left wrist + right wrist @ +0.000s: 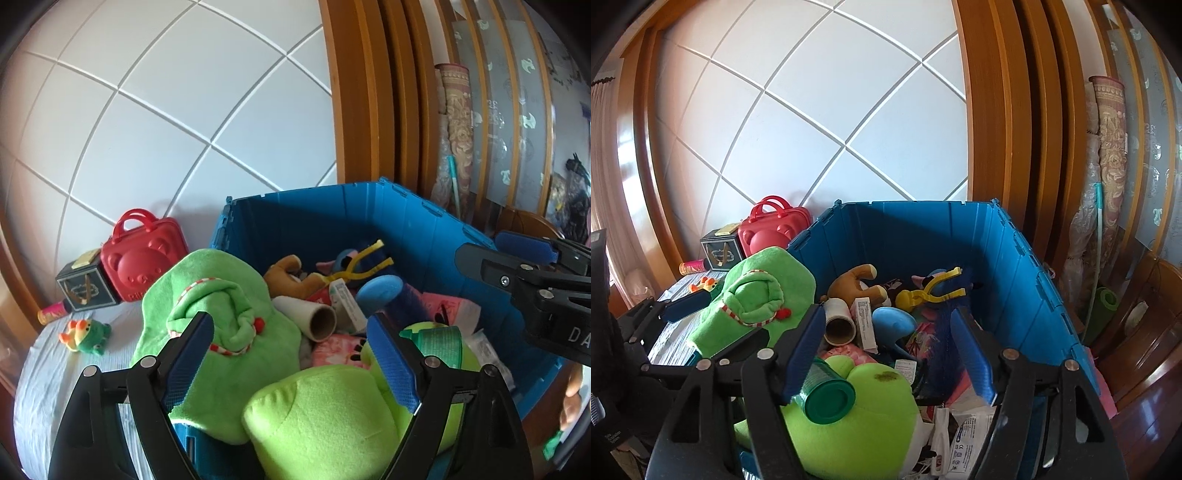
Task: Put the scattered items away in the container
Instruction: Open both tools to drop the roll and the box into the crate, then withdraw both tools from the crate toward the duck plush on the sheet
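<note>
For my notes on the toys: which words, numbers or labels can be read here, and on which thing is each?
"DA", cut off at the edge: on the right gripper body.
Print on the white packets, white carton and black box: too small to read.
Embossing on the red case: unreadable.

Blue crate (1015,266) is ribbed hard plastic, slight sheen; green plush toy (325,417) is fuzzy fleece; red bear case (142,254) glossy moulded plastic; cardboard tube (840,319) matt; door frame (993,122) looks like varnished wood.

White panelled wall (820,122), wooden frame (993,110)
</note>
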Motion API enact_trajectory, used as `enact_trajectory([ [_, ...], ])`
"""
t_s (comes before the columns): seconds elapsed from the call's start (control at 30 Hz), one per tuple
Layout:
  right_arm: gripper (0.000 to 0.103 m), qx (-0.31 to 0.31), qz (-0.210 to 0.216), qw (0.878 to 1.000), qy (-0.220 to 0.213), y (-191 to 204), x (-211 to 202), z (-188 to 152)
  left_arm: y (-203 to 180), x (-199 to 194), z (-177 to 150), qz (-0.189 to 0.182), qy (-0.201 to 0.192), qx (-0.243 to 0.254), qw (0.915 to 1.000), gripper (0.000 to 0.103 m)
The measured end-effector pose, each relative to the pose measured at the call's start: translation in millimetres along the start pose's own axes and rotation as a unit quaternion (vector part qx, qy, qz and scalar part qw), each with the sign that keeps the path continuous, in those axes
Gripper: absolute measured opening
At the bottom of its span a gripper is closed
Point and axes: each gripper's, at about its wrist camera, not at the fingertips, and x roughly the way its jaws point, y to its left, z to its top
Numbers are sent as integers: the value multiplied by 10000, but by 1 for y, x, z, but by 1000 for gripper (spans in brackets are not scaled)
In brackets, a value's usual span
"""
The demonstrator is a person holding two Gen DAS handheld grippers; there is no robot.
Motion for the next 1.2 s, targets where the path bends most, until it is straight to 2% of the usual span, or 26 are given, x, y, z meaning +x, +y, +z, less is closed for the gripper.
enact_trajectory([
  [0.1,76,18,-70,10000,-56,-2,-9,-1,-3,-5,-2,-17,-8,-7,10000,86],
  [0.13,84,21,-104,9999,-73,-3,-11,-1,-4,-7,-3,-26,-17,-16,10000,87],
  [0.17,89,25,-137,9999,-85,-4,-13,-2,-4,-9,-4,-35,-29,-25,10000,87],
  [0.23,103,37,-203,9997,-92,-6,-17,-4,-5,-14,-6,-46,-61,-44,10000,92],
  [0.33,103,66,-302,9995,-98,-11,-21,-6,-6,-23,-9,-35,-148,-82,9999,100],
  [0.53,103,204,-379,9991,-66,-18,-28,-12,-5,-42,-14,-32,-272,-147,9995,102],
  [0.7,103,130,-309,9994,-129,-3,-37,-14,3,-54,-19,8,-294,-249,9993,102],
  [1.0,103,-21,-297,9994,-171,58,-45,-18,51,-79,-34,56,-398,-388,9984,102],
  [1.2,103,-94,-312,9993,-186,120,-48,-23,105,-98,-53,43,-432,-476,9979,102],
])
